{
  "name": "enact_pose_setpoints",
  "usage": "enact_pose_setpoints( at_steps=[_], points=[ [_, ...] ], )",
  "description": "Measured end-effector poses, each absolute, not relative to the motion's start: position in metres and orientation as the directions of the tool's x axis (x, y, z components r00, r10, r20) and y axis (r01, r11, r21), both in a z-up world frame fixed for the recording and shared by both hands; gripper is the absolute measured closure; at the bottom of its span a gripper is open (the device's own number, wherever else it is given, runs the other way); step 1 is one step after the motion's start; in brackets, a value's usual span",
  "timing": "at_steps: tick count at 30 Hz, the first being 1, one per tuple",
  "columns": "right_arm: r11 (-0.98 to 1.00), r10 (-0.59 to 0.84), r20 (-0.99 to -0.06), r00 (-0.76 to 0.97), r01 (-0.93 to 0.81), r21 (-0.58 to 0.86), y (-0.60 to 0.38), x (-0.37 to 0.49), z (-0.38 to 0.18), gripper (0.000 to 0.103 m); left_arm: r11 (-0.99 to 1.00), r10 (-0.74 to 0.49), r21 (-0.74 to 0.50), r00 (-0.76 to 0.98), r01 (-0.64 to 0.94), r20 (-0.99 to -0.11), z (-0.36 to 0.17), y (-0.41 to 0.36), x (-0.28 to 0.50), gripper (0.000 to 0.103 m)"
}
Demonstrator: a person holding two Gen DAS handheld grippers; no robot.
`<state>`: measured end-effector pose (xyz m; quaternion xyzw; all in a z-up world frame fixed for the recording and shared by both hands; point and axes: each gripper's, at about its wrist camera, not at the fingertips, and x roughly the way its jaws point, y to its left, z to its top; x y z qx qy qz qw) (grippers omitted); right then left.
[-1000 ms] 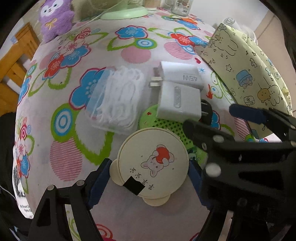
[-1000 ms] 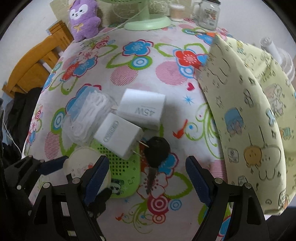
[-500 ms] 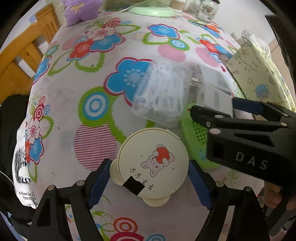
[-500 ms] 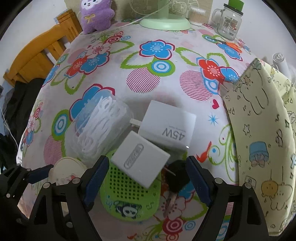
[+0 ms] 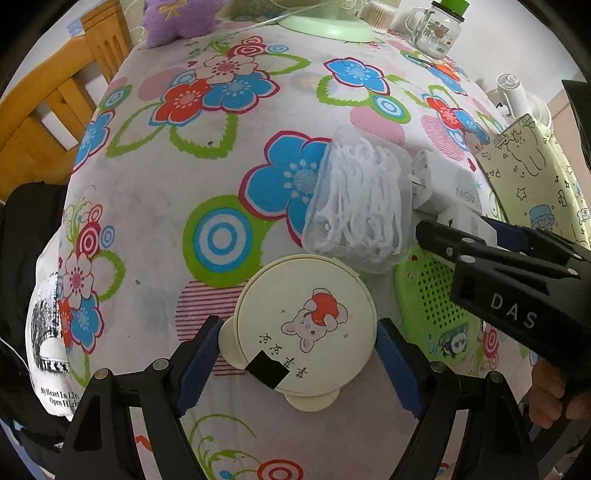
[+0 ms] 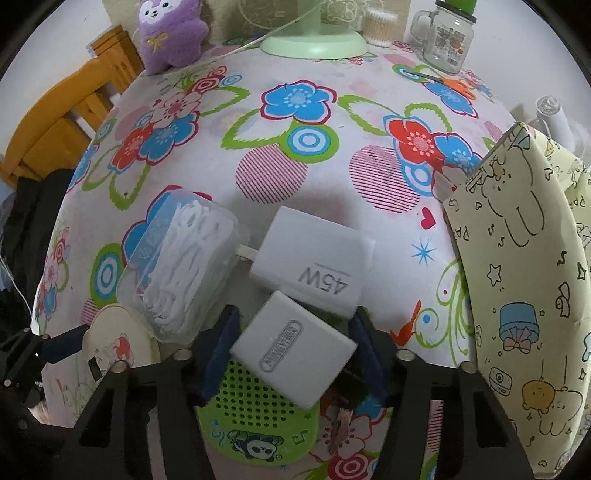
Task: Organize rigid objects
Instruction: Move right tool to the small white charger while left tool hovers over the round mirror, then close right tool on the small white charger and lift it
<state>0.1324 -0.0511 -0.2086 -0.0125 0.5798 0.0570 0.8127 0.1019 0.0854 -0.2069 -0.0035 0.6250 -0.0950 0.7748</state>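
My left gripper (image 5: 295,354) is shut on a round cream lid with a rabbit picture (image 5: 306,325), held just above the flowered cloth. My right gripper (image 6: 293,354) has closed around the smaller white charger (image 6: 295,349), which lies partly on a green perforated tray (image 6: 258,417). A larger white charger marked 45W (image 6: 314,258) lies just beyond it. A clear box of white floss picks (image 6: 184,262) sits to the left; it also shows in the left wrist view (image 5: 362,206). A dark key (image 6: 341,417) is mostly hidden under the right gripper.
A yellow cartoon-print pouch (image 6: 524,295) stands at the right. At the far edge are a purple plush toy (image 6: 170,33), a green fan base (image 6: 314,42) and a glass mug jar (image 6: 447,40). A wooden chair (image 6: 55,122) is at the left.
The right gripper moved forward over the tray and its fingers closed in on the smaller charger. The left gripper, still holding the lid, drifted left and away from the chargers.
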Motion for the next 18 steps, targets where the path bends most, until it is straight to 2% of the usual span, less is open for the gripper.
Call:
enact_pose_setpoints(
  at_steps=[18],
  points=[
    [0.993, 0.089, -0.949, 0.301, -0.104, 0.06, -0.046, 0.11, -0.204, 0.041, 0.98, -0.159, -0.126, 0.232, 0.152, -0.96, -0.199, 0.085, 0.094, 0.019]
  ],
)
